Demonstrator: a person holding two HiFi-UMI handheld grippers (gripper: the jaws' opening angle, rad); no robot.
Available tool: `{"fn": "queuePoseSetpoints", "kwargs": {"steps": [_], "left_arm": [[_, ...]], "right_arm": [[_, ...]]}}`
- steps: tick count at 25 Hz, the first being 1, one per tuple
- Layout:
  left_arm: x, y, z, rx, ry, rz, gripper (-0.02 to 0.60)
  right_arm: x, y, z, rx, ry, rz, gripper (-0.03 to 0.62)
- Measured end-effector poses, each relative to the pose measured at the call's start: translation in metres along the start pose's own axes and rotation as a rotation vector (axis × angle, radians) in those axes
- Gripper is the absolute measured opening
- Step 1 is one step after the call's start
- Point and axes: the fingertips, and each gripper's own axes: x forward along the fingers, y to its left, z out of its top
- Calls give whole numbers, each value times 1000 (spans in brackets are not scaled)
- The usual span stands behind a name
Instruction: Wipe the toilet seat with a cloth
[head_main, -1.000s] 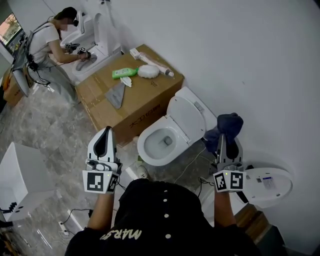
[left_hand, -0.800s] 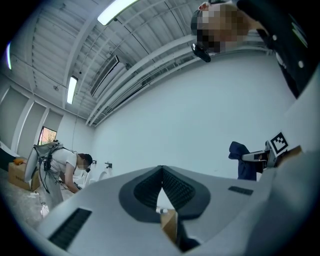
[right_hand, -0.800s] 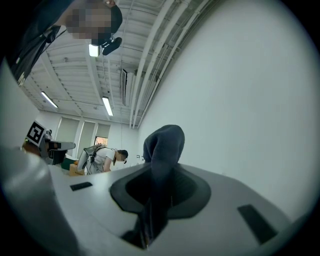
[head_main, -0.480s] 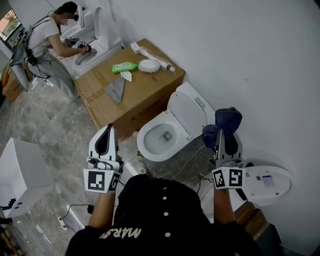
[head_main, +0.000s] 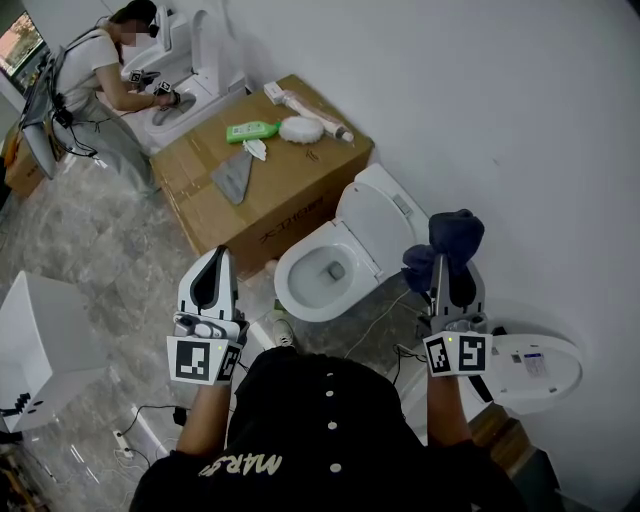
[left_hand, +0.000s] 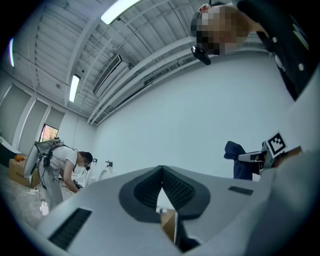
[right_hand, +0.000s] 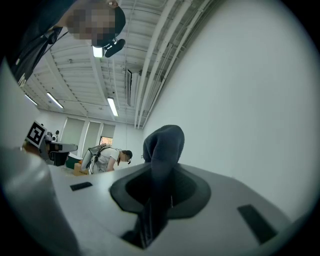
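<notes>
Right gripper (head_main: 446, 268) clamps our dark cloth (head_main: 456, 237); left gripper (head_main: 212, 262) is closed, empty. We judge the loosely bunched cloth could slip free when dragged across the toilet seat (head_main: 289, 291).

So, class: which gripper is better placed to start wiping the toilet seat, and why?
Right. The right gripper is shut on the cloth, near the toilet seat; the left gripper is shut and empty.

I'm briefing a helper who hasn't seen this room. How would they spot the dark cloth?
Find the open toilet by the white wall. Right of it, the right hand-held gripper is shut on the dark blue cloth, bunched beyond its jaws. The grey cloth lies flat on the cardboard box instead.
</notes>
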Motion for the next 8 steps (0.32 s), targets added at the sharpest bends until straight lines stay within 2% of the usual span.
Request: {"fn": "queuePoseSetpoints", "kwargs": {"steps": [8], "left_arm": [[6,2,-1,-2,2,-19,11]], "right_arm": [[7,6,-2,7,0,10,66]]}}
